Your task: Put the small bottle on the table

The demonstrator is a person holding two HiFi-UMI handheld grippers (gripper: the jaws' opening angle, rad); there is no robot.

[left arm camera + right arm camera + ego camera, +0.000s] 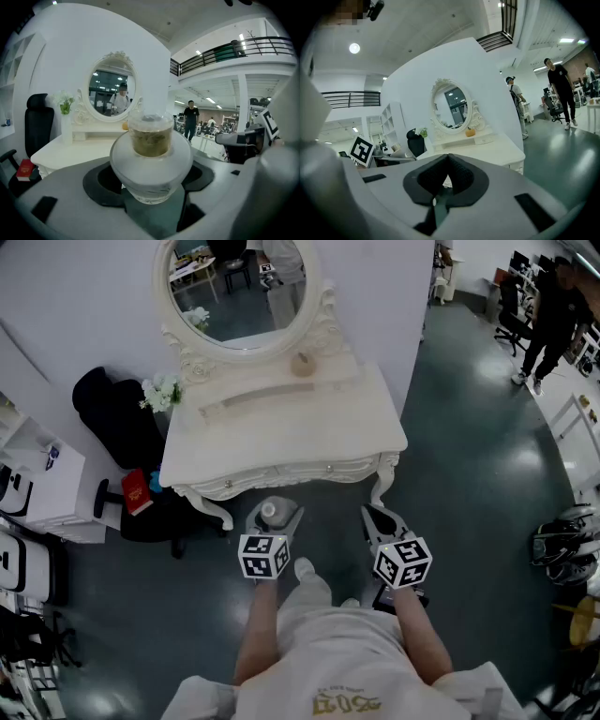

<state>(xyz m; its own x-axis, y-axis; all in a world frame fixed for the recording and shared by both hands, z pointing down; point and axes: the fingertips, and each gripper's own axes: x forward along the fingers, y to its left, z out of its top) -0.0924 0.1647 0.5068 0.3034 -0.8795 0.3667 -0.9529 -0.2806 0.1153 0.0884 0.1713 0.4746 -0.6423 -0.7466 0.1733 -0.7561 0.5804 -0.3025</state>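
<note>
The small bottle point(151, 140) is a frosted glass jar with a clear cap and brownish contents. My left gripper point(151, 180) is shut on it, its dark pads point(99, 183) pressing the body from both sides. In the head view the bottle point(269, 511) sits in the left gripper point(274, 521) just in front of the white dressing table point(281, 427), below its front edge. My right gripper point(380, 521) is beside it to the right, off the table's front right corner. In its own view the right gripper point(446, 161) is shut with nothing between the pads.
An oval mirror point(239, 287) stands at the table's back, with a small orange object point(302, 364) below it and a vase of white flowers point(161, 392) at the left end. A black chair point(117, 418) and a red book point(137, 491) lie left of the table. A person point(553, 315) stands far right.
</note>
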